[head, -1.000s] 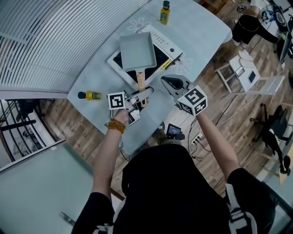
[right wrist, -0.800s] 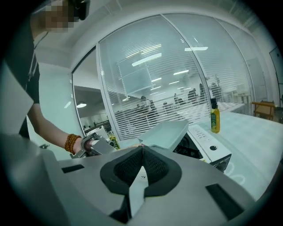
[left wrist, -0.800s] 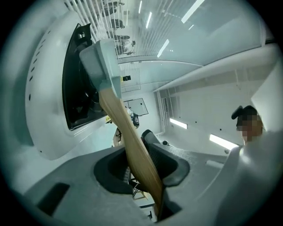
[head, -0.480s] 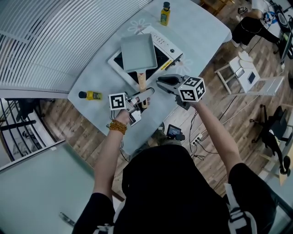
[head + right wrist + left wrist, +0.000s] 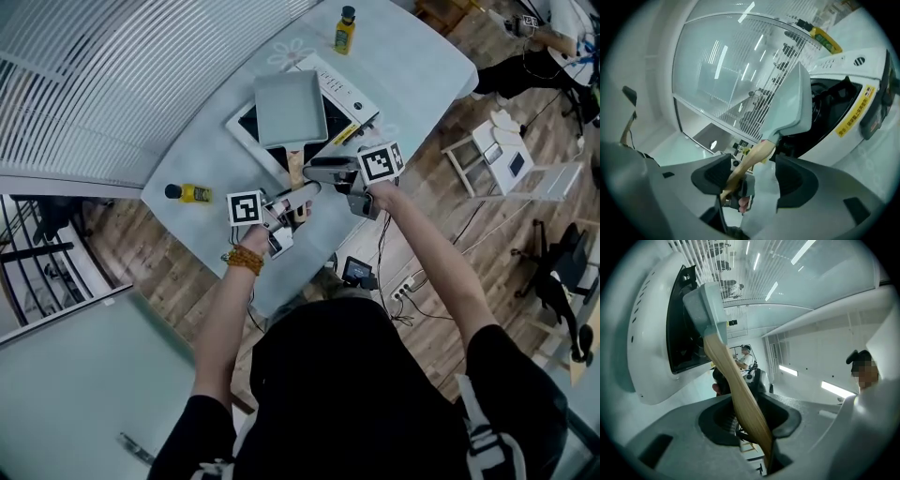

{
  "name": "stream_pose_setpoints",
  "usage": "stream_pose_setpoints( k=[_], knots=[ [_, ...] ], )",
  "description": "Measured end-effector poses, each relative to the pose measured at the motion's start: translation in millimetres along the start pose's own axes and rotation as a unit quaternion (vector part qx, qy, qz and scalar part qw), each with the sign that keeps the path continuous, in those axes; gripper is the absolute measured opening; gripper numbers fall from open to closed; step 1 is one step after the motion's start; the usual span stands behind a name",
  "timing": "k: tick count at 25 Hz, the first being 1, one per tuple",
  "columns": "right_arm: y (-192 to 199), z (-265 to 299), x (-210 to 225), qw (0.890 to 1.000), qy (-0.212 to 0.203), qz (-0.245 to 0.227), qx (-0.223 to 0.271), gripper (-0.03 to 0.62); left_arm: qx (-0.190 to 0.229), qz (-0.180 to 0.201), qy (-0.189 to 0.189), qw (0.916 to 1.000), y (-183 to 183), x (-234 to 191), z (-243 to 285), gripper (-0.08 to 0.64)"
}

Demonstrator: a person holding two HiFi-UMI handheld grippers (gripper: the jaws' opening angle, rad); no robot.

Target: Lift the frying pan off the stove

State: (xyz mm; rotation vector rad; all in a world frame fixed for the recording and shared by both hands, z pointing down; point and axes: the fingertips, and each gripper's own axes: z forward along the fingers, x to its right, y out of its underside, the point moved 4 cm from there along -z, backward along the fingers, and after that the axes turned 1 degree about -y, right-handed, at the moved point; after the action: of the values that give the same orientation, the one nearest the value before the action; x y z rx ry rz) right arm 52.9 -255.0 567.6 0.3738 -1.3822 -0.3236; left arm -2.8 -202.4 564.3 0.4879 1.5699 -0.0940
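A grey rectangular frying pan (image 5: 291, 108) sits on the white induction stove (image 5: 352, 92), its wooden handle (image 5: 295, 169) pointing toward me. My left gripper (image 5: 302, 193) is shut on the lower end of the handle (image 5: 740, 394), which runs between its jaws up to the pan (image 5: 705, 301). My right gripper (image 5: 317, 172) comes in from the right, level with the handle. Its jaws are opening and stand wide. The handle (image 5: 749, 161) lies between them, close to the left pad, with no pad pressing on it. The pan (image 5: 797, 103) and stove (image 5: 853, 110) lie beyond.
A yellow bottle (image 5: 345, 28) stands at the far end of the pale blue table (image 5: 412, 56), and another (image 5: 187, 194) lies near its left edge. The table's near edge runs just below the grippers. A white stool (image 5: 506, 150) stands on the wooden floor to the right.
My right gripper has swung left from beside the stove to the pan's handle, and its jaws have spread wide. The left gripper has kept its hold on the handle.
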Motion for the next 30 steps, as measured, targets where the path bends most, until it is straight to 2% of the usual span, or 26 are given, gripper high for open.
stream_pose_setpoints(
  k=[2, 5, 9, 12, 15, 17, 19, 21, 25, 30],
  knots=[
    [-2.4, 9.4, -0.3, 1.0, -0.021, 0.022, 0.0, 0.266, -0.001, 0.001, 0.002, 1.0, -0.7, 0.6, -0.6, 0.115],
    [-6.1, 26.8, -2.5, 0.998, -0.05, 0.02, -0.011, 0.267, 0.001, -0.002, 0.01, 0.9999, -2.7, 1.7, -3.3, 0.115],
    [-3.8, 40.9, 3.2, 0.998, -0.045, 0.027, -0.04, 0.267, 0.003, -0.004, 0.01, 0.9999, -2.8, -0.2, -4.2, 0.115],
    [-7.1, 47.5, 6.9, 0.997, -0.046, 0.048, -0.037, 0.268, -0.004, 0.005, 0.005, 1.0, -2.2, -1.5, -3.5, 0.118],
    [-16.0, 54.2, 1.8, 0.996, -0.081, 0.007, -0.042, 0.268, -0.007, 0.004, 0.014, 0.9999, -2.7, 1.5, -1.3, 0.118],
    [-13.4, 52.4, 4.1, 0.996, -0.069, 0.014, -0.046, 0.267, -0.004, 0.0, 0.016, 0.9999, -1.4, 1.5, -0.8, 0.118],
    [-7.5, 49.3, 9.2, 0.997, -0.03, 0.04, -0.052, 0.268, -0.003, -0.001, 0.019, 0.9998, -0.2, 1.4, -0.6, 0.118],
    [-4.2, 48.8, 10.5, 0.997, -0.009, 0.051, -0.059, 0.267, -0.006, 0.001, 0.021, 0.9998, 0.8, 1.2, -0.2, 0.118],
    [-4.3, 51.9, 9.1, 0.995, -0.029, 0.065, -0.065, 0.267, -0.015, 0.008, 0.023, 0.9996, 1.4, 2.6, 0.4, 0.118],
    [-5.2, 50.7, 11.1, 0.994, -0.031, 0.085, -0.066, 0.256, -0.014, 0.003, 0.023, 0.9996, 2.7, 4.0, 0.5, 0.118]
  ],
)
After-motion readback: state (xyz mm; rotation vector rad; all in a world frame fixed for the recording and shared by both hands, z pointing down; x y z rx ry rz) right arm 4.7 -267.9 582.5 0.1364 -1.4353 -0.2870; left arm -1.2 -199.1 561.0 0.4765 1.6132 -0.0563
